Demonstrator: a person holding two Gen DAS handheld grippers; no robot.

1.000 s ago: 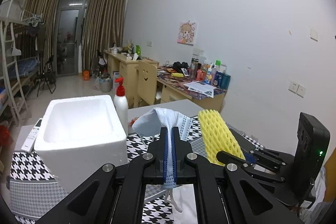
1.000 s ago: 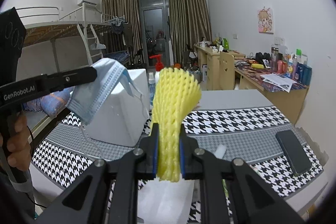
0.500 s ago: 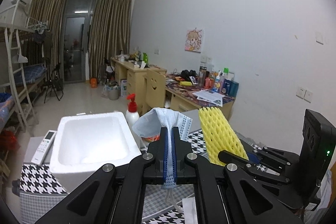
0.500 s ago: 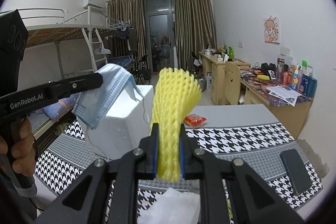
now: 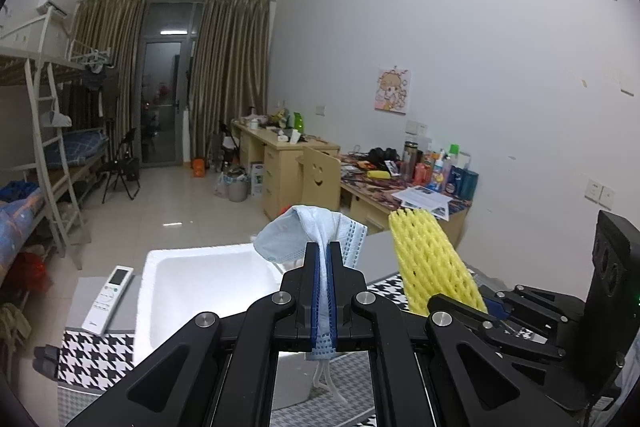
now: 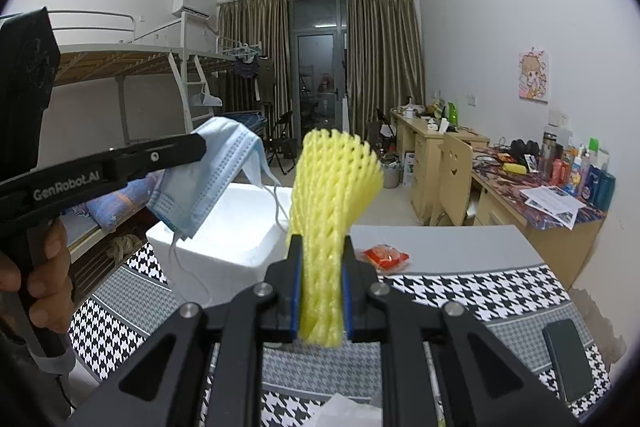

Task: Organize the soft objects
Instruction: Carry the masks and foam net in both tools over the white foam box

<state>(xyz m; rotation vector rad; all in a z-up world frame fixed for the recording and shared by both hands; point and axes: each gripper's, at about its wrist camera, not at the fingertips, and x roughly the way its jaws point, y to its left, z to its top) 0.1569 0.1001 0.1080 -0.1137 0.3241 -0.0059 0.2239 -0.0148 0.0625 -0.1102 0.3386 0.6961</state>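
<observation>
Both hands carry soft items above a desk [image 6: 440, 247] draped in houndstooth cloth. The left gripper [image 5: 323, 291] has its fingers pinched tight on a pale blue face mask [image 5: 316, 235], whose ear loops dangle below. The right gripper [image 6: 320, 291] has its fingers closed to a narrow gap on a yellow foam net sleeve [image 6: 332, 195], squeezed flat between the pads and standing up above them. A white foam box [image 5: 208, 279], open at the top, sits on the desk just ahead of and below the mask; the sleeve is held in the air to the right of it. The step in hand appears to be the carry: 2 items lifted, neither yet over the opening. The next move likely calls for bringing each gripper over the box and lowering before letting go, since the mask's loose loops could snag on the rim. A red snack packet [image 6: 384, 257], a phone [image 6: 566, 359] and a remote control [image 5: 108, 293] lie on the desk.
</observation>
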